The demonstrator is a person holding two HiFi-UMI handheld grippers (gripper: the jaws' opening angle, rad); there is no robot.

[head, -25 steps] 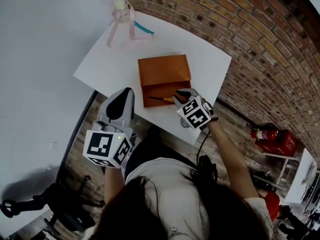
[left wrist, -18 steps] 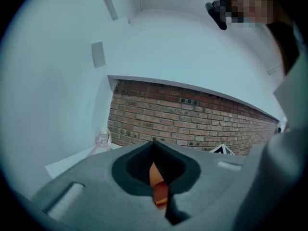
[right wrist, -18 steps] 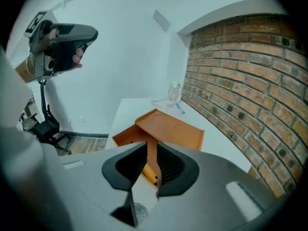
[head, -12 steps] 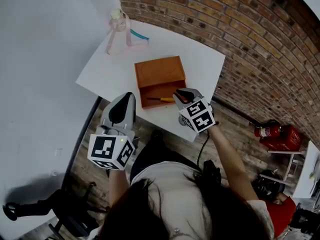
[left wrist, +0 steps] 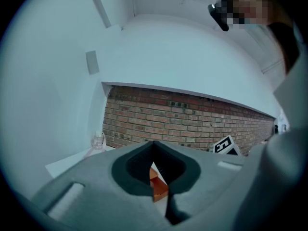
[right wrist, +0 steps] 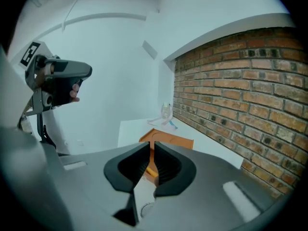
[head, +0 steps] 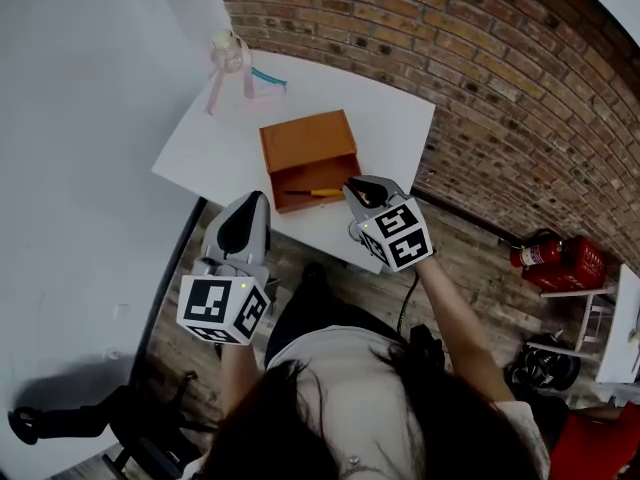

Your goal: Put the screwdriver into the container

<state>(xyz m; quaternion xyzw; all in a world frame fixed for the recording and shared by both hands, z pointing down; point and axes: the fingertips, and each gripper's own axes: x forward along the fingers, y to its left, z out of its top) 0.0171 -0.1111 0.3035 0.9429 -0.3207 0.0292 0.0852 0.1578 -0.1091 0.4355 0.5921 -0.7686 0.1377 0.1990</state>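
Our left gripper (left wrist: pixel 154 146) has its jaws together at the tips, with nothing between them, and hangs just off the near edge of the white table (head: pixel 395 138). Our right gripper (right wrist: pixel 150 146) shows a narrow slit between its jaws and nothing in them. It hovers just right of the orange container (head: pixel 303 148). The screwdriver (head: pixel 308 192) lies inside the container's open near part, yellow handle to the right. A ribboned bottle (head: pixel 228 52) stands at the table's far left corner.
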